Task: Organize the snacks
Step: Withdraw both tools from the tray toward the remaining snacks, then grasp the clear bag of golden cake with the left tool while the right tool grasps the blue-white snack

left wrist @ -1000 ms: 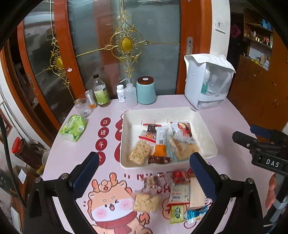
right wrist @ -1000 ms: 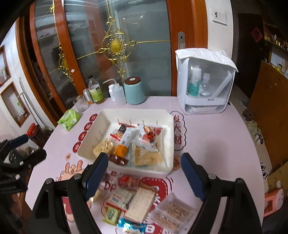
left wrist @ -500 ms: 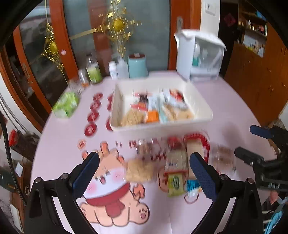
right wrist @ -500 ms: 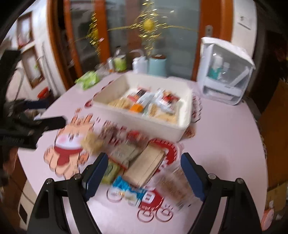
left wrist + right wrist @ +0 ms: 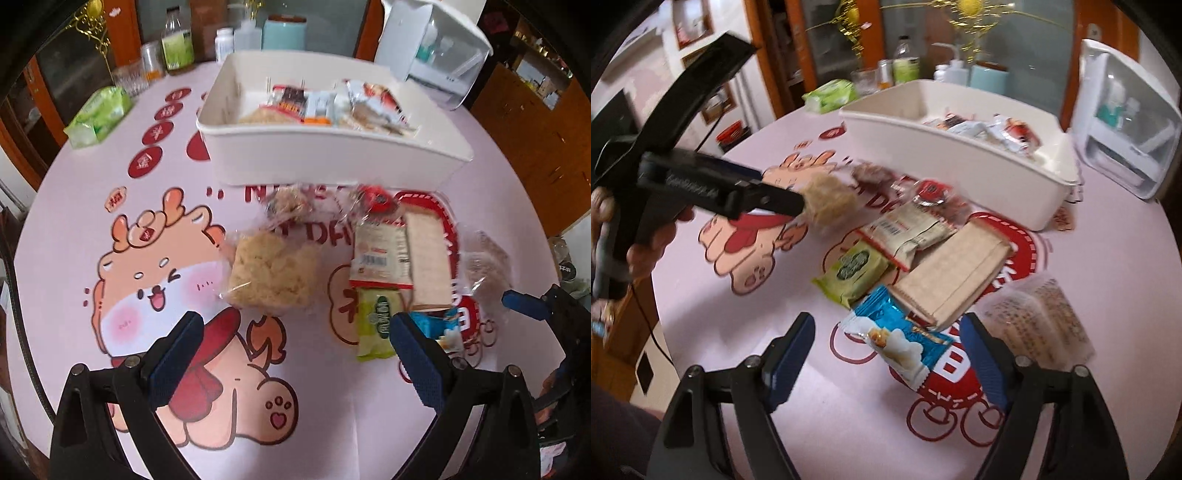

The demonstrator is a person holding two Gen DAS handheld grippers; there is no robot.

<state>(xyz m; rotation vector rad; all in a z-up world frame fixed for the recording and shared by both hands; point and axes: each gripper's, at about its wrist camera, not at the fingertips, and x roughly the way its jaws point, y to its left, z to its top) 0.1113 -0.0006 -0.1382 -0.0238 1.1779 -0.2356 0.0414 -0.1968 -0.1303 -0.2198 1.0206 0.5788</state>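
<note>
The left gripper (image 5: 295, 345) is held wide open over the pink table cover (image 5: 74, 221) with the cartoon animal on it. Nothing is held between its blue pads. Just ahead of it, a clear bag of pale yellow crunchy bits (image 5: 271, 271) is lying flat. A small green square packet (image 5: 376, 325) is seen just beside the right pad. Further ahead, the big white plastic tray (image 5: 332, 151) is found, with several snack packs already inside.

The right gripper (image 5: 888, 354) is being closed a little, but its jaws are far apart and nothing is pinched. A shiny blue snack packet (image 5: 897, 332) is lying between the pads and just ahead of them, not touched. A flat tan cracker pack (image 5: 956, 275) is resting just past it, tilted on other packs. A beige packet with a bar code (image 5: 908, 230) is seen further ahead and to the left. A clear plastic box of thin biscuits (image 5: 1038, 317) is placed to the right of the right pad. The white tray is well ahead, near the far side of the table.
</note>
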